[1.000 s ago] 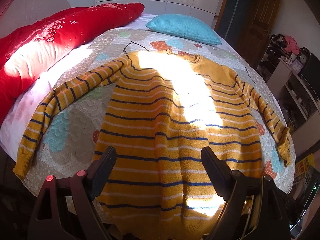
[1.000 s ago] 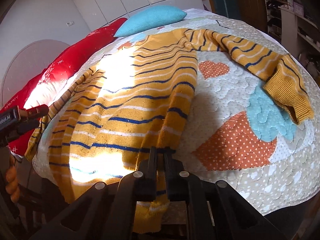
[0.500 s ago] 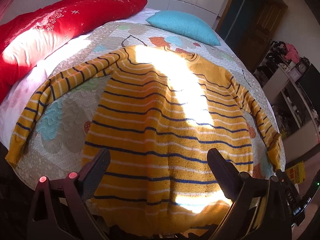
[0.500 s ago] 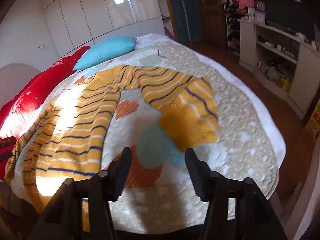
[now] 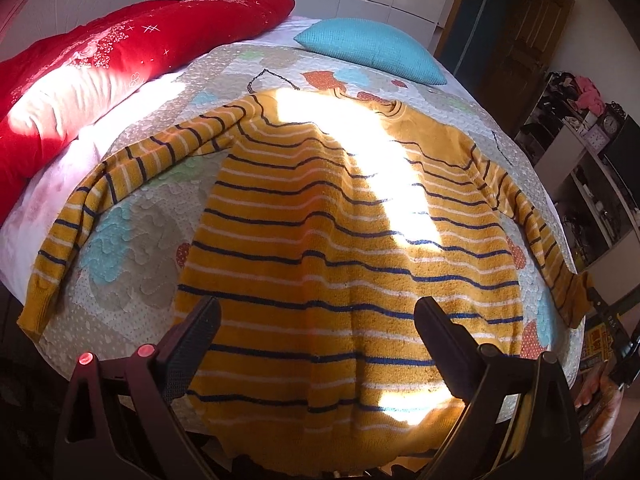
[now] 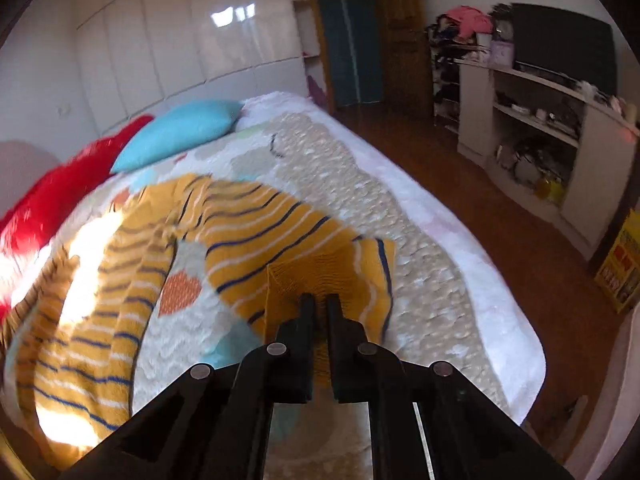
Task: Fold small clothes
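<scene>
A yellow sweater (image 5: 340, 248) with dark blue and white stripes lies spread flat on the bed, both sleeves out to the sides and the hem toward me. My left gripper (image 5: 316, 324) is open and empty, hovering above the hem. My right gripper (image 6: 318, 304) is shut on the cuff of the right sleeve (image 6: 320, 276), which is lifted a little off the quilt. The right sleeve (image 5: 552, 256) and the right gripper's tip (image 5: 600, 304) also show at the right edge of the left wrist view.
The bed has a patterned quilt (image 5: 132, 248), a red duvet (image 5: 100, 68) at the far left and a teal pillow (image 5: 372, 52) at the head. White shelves (image 6: 532, 136) and wood floor (image 6: 500, 240) lie right of the bed.
My right gripper let go of the sweater's hem, opened, moved right to the right sleeve's cuff and shut on it. My left gripper stayed open over the hem, shifting slightly.
</scene>
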Available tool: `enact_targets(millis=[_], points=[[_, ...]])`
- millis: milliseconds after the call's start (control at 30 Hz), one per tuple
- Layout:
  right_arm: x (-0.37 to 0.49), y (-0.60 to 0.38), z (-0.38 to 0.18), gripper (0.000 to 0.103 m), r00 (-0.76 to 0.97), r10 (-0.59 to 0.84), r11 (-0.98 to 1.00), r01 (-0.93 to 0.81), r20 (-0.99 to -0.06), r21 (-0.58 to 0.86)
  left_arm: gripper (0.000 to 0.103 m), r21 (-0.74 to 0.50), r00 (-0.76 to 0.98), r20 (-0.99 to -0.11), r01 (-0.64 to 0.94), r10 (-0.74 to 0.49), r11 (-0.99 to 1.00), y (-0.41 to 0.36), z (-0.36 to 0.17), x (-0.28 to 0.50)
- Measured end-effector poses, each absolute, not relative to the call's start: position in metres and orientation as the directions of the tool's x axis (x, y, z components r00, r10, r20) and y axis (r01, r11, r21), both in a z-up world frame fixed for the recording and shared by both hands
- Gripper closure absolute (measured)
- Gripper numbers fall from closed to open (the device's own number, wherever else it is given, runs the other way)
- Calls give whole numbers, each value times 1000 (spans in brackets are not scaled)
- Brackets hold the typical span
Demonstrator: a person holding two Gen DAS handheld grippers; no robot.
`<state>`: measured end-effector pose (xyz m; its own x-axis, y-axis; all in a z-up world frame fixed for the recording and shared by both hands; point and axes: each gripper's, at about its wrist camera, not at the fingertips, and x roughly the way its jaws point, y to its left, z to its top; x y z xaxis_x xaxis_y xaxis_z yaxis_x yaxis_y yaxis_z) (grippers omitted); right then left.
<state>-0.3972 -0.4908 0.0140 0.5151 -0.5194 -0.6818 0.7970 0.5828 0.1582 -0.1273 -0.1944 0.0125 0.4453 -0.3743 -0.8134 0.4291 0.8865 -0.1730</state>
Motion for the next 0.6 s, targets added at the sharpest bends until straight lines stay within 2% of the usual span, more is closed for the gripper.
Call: enact_targets(millis=[167, 300, 433, 600], points=[[-452, -547, 39, 97, 397, -648, 362, 912, -650, 196, 6, -161, 473, -803, 414, -362, 896, -187, 16, -124], [-471, -572, 48, 98, 370, -667, 278, 929, -647, 245, 6, -151, 500, -795, 384, -343, 911, -175, 17, -118], [-451, -571, 66, 98, 465, -636, 337, 885, -616, 320, 6, -150, 508, -795, 365, -331, 919, -162, 15, -112], [-368, -551, 87, 98, 624, -523, 488, 778, -581, 396, 6, -182, 502, -787, 366, -358, 913, -147, 14, -112]])
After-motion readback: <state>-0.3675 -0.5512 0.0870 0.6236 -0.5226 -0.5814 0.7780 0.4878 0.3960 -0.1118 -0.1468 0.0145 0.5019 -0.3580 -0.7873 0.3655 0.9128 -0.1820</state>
